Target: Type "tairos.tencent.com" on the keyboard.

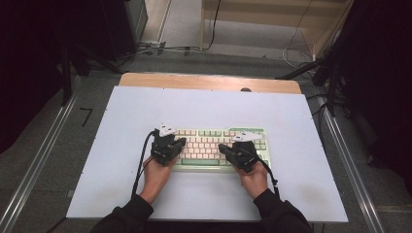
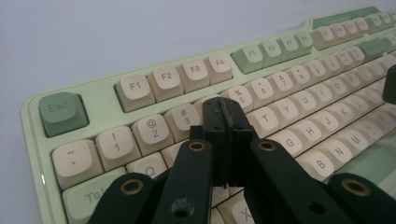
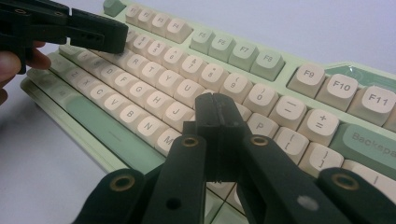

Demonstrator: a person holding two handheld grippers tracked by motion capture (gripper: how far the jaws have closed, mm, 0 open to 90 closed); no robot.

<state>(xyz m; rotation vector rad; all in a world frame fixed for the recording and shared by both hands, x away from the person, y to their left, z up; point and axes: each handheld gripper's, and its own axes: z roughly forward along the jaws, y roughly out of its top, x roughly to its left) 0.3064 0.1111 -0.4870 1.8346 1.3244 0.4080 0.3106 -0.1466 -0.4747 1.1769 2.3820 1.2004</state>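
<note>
Left gripper (image 2: 225,109): I see my left jaws pressed together with nothing between them, their tips over the number row near the 4 and 5 keys, at about 9 o'clock on the keyboard seen from above.
Right gripper (image 3: 215,106): my right jaws are likewise pressed together and empty, their tips over the keys near O and P, at about 3 o'clock on the keyboard.
Contact: I cannot tell whether either set of tips touches a keycap or hangs just above it.
Hands: my left hand (image 1: 156,175) and right hand (image 1: 254,180) come in from 6 o'clock in the high view, sleeves dark.
Other gripper in sight: in the right gripper view the left gripper lies at 10 o'clock, over the letter rows.
Keyboard (image 1: 209,145): pale green case with cream keys and green Esc, spacebar and Backspace; it lies flat near the middle of the board, long side running 9 to 3 o'clock.
White board (image 1: 121,145): it covers the table under the keyboard.
Wooden table edge (image 1: 194,81): a strip at 12 o'clock beyond the board.
</note>
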